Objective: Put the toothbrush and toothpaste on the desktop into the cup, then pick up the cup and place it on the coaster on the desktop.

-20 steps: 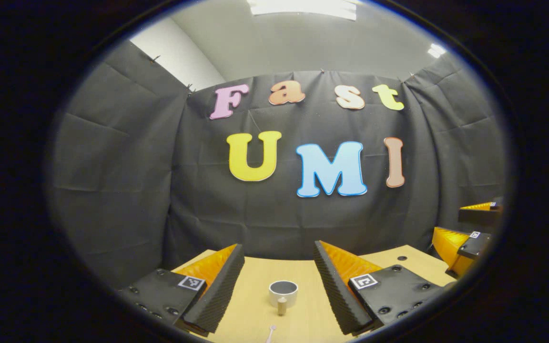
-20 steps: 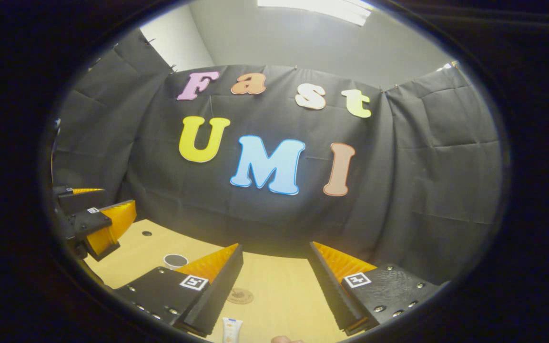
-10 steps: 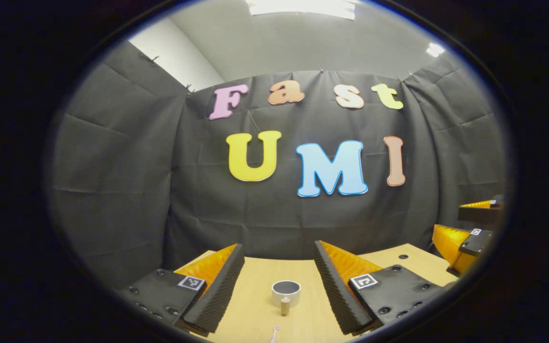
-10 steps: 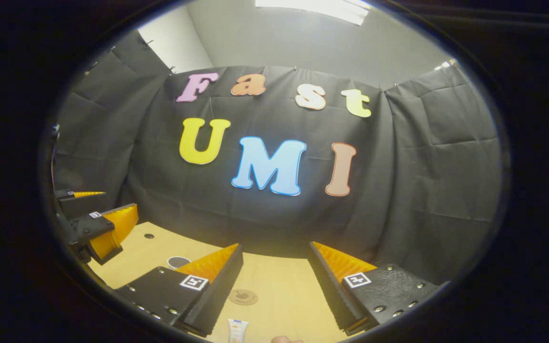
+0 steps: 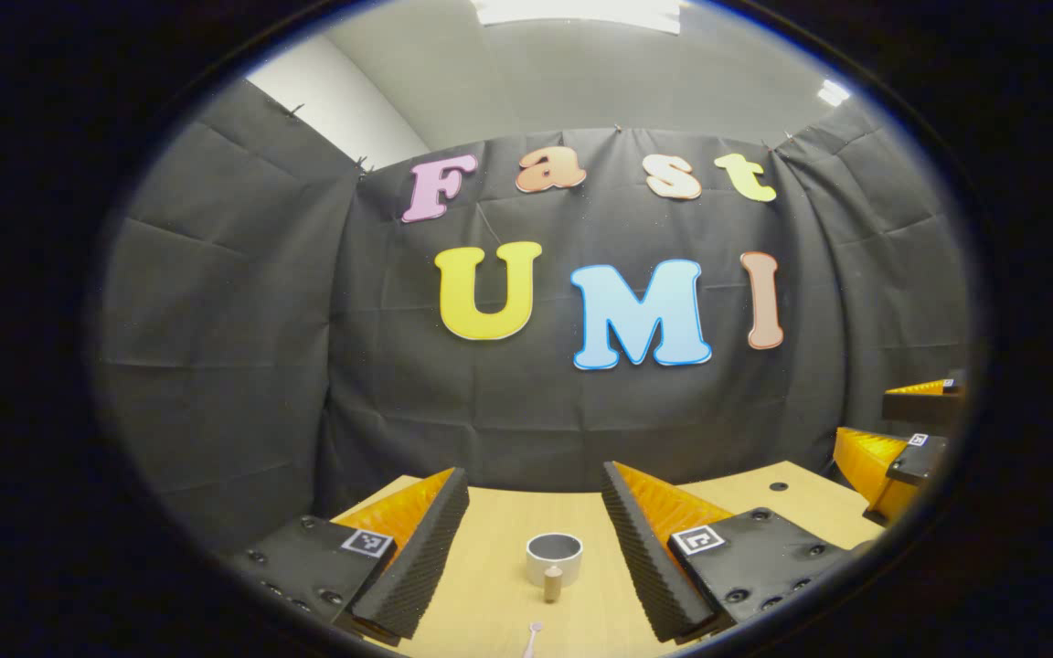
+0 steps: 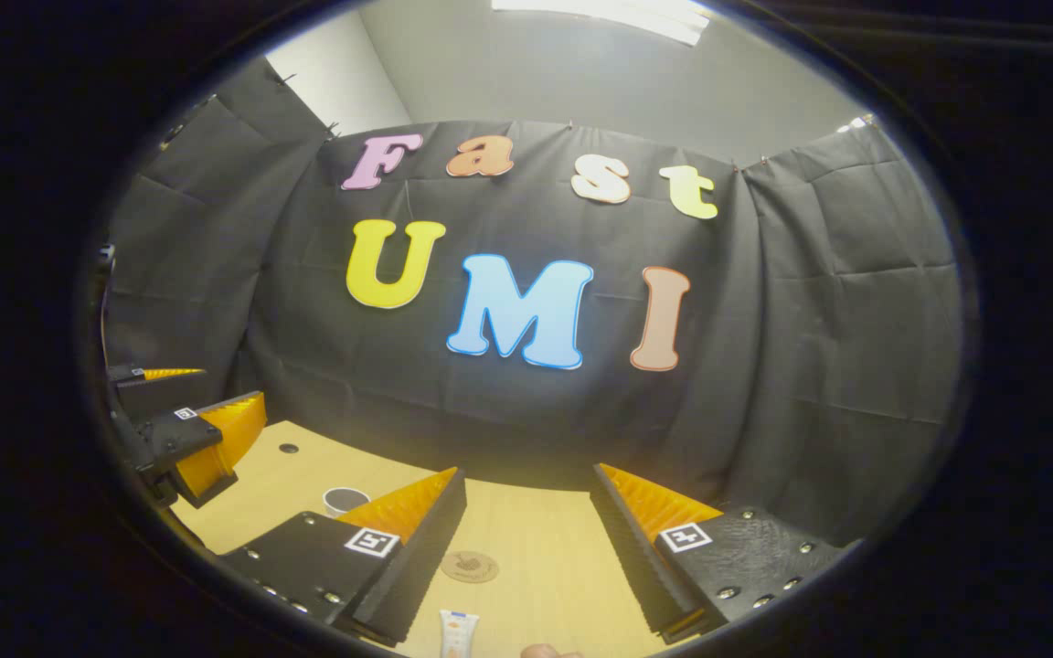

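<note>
A white cup [image 5: 553,557] with a wooden handle stands upright on the wooden desktop [image 5: 499,567], straight ahead between the spread fingers of my left gripper [image 5: 536,557], which is open and holds nothing. The tip of the toothbrush [image 5: 531,638] lies just in front of the cup at the bottom edge. In the right gripper view a round brown coaster [image 6: 470,567] lies on the desktop [image 6: 545,557] between the fingers of my open right gripper [image 6: 526,548]. The white toothpaste tube [image 6: 457,633] lies nearer, at the bottom edge. The cup's rim [image 6: 345,500] peeks out behind my right gripper's left finger.
The right gripper [image 5: 901,448] hangs at the far right of the left gripper view; the left gripper [image 6: 184,439] hangs at the far left of the right gripper view. The black booth wall stands close behind the desk. Small dark holes [image 5: 777,486] [image 6: 288,449] mark the desktop.
Both views have tilted down a little and drifted slightly. The cup and coaster sit a touch nearer to the middle between the fingers. Nothing was grasped or moved.
</note>
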The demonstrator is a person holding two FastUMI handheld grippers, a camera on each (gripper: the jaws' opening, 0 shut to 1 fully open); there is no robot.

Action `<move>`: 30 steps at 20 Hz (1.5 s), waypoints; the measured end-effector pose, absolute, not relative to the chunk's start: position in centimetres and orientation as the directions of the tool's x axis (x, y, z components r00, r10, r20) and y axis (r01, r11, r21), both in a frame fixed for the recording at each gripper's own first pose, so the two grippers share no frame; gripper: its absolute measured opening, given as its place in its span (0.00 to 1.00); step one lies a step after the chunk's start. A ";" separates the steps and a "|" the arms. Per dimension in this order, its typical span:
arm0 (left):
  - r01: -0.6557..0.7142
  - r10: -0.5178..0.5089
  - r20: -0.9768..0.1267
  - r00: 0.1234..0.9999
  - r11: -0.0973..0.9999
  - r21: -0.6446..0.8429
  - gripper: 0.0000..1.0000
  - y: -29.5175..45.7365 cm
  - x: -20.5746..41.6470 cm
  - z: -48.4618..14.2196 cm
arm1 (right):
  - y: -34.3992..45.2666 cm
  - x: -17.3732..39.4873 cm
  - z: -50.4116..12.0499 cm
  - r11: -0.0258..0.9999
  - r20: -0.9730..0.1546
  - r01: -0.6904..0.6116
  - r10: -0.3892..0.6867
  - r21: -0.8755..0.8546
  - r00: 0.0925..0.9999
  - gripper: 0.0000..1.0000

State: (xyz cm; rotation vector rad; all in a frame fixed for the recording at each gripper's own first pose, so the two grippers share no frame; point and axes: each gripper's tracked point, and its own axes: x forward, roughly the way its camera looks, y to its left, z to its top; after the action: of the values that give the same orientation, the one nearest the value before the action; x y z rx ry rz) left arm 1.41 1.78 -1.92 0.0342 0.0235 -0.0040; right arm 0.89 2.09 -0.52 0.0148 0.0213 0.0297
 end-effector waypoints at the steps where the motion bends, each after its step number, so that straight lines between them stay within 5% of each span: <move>1: 0.005 -0.004 -0.029 1.000 0.999 0.041 0.94 1.9 1.6 -2.0 | 2.3 1.1 -0.8 0.999 -0.031 -0.038 0.038 0.017 0.999 0.88; 12: 0.028 -0.016 -0.159 0.987 0.997 0.073 0.89 2.8 3.6 -7.6 | 5.9 2.7 -5.3 0.988 -0.164 -0.144 0.153 0.064 0.975 0.88; 15: 0.037 -0.020 -0.209 0.978 0.996 0.079 0.95 3.1 4.2 -9.8 | 6.9 2.8 -7.0 0.983 -0.221 -0.163 0.178 0.084 0.959 0.88; 19: 0.053 -0.032 -0.275 0.961 0.996 0.066 0.90 3.2 4.9 -12.5 | 7.5 3.1 -9.2 0.980 -0.287 -0.169 0.191 0.101 0.938 0.88; 22: 0.063 -0.042 -0.317 0.947 0.996 0.056 1.00 3.0 4.9 -14.2 | 7.6 3.3 -10.7 0.981 -0.327 -0.162 0.187 0.103 0.926 0.88; 30: 0.082 -0.055 -0.434 0.899 0.996 0.044 0.95 3.0 5.1 -19.0 | 8.2 3.0 -15.1 0.981 -0.459 -0.157 0.193 0.116 0.867 0.88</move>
State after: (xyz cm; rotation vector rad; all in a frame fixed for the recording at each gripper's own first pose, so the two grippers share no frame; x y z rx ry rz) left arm 5.06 2.98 -18.99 0.0617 0.4476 -0.0710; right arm 3.01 8.16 -15.07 0.0756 0.4881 0.1837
